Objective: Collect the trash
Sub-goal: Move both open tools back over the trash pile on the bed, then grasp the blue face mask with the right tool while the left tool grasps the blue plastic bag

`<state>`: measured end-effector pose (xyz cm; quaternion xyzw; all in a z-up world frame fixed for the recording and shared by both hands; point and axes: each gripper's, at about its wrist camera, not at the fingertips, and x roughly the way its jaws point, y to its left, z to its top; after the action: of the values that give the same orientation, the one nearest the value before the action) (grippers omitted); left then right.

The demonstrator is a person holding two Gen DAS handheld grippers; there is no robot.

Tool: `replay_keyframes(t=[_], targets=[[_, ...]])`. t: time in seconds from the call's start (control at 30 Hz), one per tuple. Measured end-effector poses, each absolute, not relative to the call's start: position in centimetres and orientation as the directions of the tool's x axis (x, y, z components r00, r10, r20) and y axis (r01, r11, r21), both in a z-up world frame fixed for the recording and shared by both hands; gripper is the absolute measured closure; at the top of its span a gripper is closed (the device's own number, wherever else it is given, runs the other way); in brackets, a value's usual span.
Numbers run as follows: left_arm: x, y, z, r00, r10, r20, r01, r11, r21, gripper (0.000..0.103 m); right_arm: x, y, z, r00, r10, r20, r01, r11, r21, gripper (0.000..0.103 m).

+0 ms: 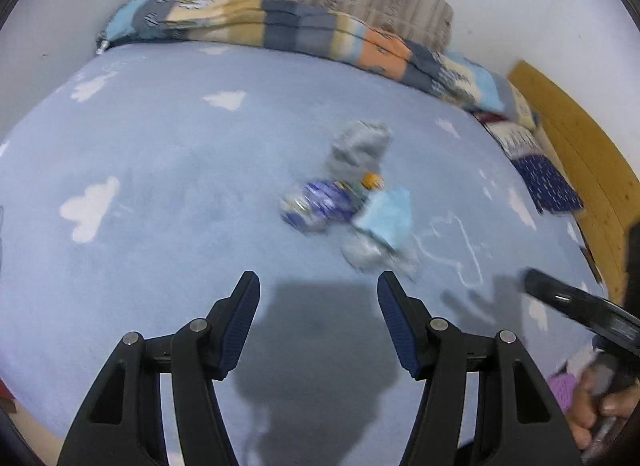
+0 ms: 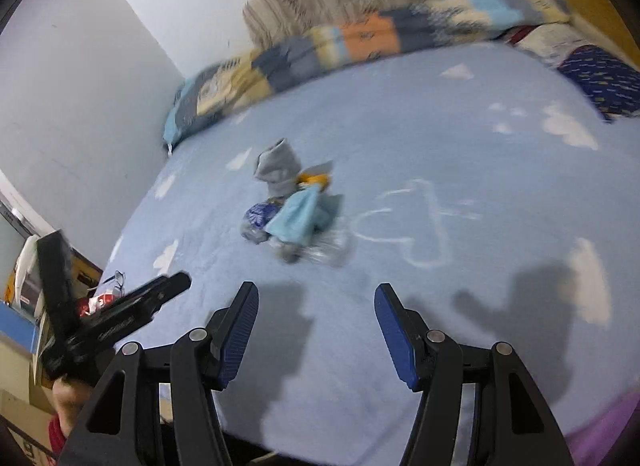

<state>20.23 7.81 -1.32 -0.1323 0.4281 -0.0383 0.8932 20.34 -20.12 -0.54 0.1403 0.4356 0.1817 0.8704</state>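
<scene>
Both the left gripper (image 1: 318,286) and the right gripper (image 2: 316,298) hover over the bed (image 1: 160,169) with fingers spread wide and empty, the blurred trash pile (image 1: 352,193) of grey, blue and purple scraps lying mid-bed ahead of them.

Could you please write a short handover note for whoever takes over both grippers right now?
Left gripper: jaws open, empty, above the blue bed cover.
Right gripper: jaws open, empty, also over the bed.
Trash pile lies mid-bed ahead of both: grey crumpled piece, purple wrapper, light blue sheet. The views are blurred, so finer detail is unclear.
Done: nothing picked up.
Left: collect the whole pile.
</scene>
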Motion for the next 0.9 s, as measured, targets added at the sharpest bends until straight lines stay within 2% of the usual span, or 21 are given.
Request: replay_keyframes(t=[0.1,0.3,0.33,0.37,0.4,0.47,0.63,0.8,0.9], targets=[[21.5,9.0,-1.5,0.639,-0.137,-0.757,-0.083,0.966,-0.246,0.043,25.3,-16.3,-2.7,0.492,0.47,-0.733,-0.193,0.88,0.434,0.039],[24.4,10.2,-2.8,0.636,-0.137,-0.759,-0.096,0.962,-0.254,0.043,32.5,-12.3,-7.2,0.464,0.433,-0.773,-0.092,0.891,0.444,0.039],[24.8,10.3,-3.0,0.637,-0.136,-0.759,-0.093,0.963,-0.251,0.043,33.3,-11.9,-8.3,0.447,0.433,-0.782,-0.079,0.89,0.448,0.045],[25.2,10.3,-3.2,0.636,-0.136,-0.76,-0.09,0.964,-0.248,0.042,33.7,-11.7,-8.7,0.444,0.435,-0.783,-0.073,0.889,0.453,0.072],[25.8,10.2,-3.5,0.634,-0.142,-0.761,-0.082,0.965,-0.248,0.04,33.9,-11.6,-9.2,0.439,0.441,-0.783,-0.074,0.886,0.458,0.081],[26.8,9.8,-3.9,0.629,-0.162,-0.76,-0.059,0.965,-0.255,0.036,33.5,-11.8,-9.1,0.449,0.435,-0.78,-0.086,0.89,0.447,0.091],[29.7,7.3,-4.5,0.634,-0.193,-0.749,0.016,0.971,-0.237,0.023,30.0,-14.9,-5.5,0.521,0.46,-0.719,-0.123,0.874,0.47,0.095],[33.5,5.4,-6.9,0.591,-0.162,-0.79,0.045,0.985,-0.167,0.022,24.7,-18.4,-2.3,0.586,0.472,-0.659,-0.125,0.856,0.501,0.094],[35.1,5.2,-8.8,0.557,-0.157,-0.815,0.03,0.985,-0.17,0.022,22.3,-20.0,-2.7,0.6,0.49,-0.633,-0.109,0.833,0.542,0.094]])
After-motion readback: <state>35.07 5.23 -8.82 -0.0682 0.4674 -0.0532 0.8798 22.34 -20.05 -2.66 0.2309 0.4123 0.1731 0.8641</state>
